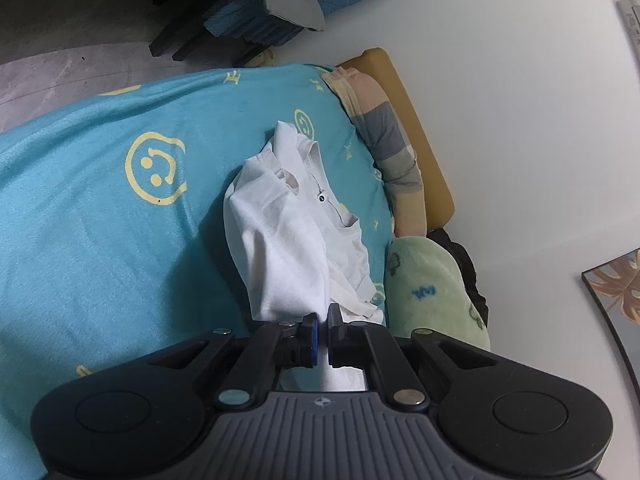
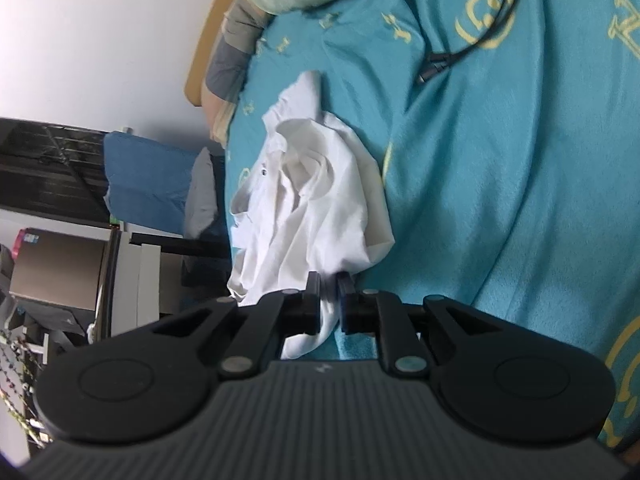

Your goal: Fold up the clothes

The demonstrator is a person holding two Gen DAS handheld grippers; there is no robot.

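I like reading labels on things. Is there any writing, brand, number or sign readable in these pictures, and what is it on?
No word or number can be read.
Blue bedsheet: yellow smiley faces and letter-like monogram motifs, a pattern only.
White shirt: a small dark dot by the collar, too small to read.
Green pillow: blue marks, too blurred.
Paper at the wall: print too small.

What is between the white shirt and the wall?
In the left wrist view, a striped pillow and a green plush blanket lie between the white shirt and the wall.
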